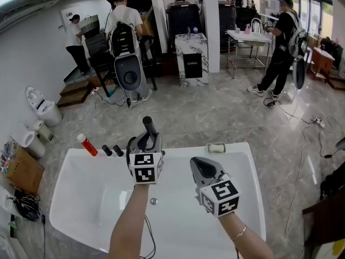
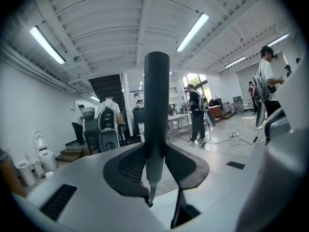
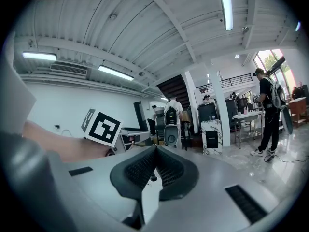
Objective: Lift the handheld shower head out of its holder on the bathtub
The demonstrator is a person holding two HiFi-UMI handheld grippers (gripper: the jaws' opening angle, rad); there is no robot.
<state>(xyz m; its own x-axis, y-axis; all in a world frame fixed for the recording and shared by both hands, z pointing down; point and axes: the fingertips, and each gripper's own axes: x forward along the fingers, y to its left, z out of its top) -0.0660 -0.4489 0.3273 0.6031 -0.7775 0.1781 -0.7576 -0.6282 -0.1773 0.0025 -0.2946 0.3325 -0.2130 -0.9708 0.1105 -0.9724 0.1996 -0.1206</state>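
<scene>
Closest to the head camera, my two forearms reach out over a white glossy bathtub (image 1: 243,161), each hand carrying a tool topped with a cube of black-and-white square markers. My left tool (image 1: 147,140) is clamped on a dark grey, stick-shaped handheld shower head (image 1: 149,125). In the left gripper view the rod (image 2: 157,120) stands upright between the two ribbed pads, pinched from both sides, its thin metal end hanging below them. It sits in the air above the tub's far rim, touching nothing else that I can see. My right tool (image 1: 201,167) hovers just beside it, jaws pressed together on nothing, as the right gripper view shows (image 3: 154,164). On the far rim, left of the tools, lie a red cylindrical bottle with a white cap (image 1: 87,144) and two small black knobs (image 1: 112,150). I judge the lift essentially done, the shower head clear of its holder. Next calls for a steady grip, with the rod kept upright and the hose kept slack.
</scene>
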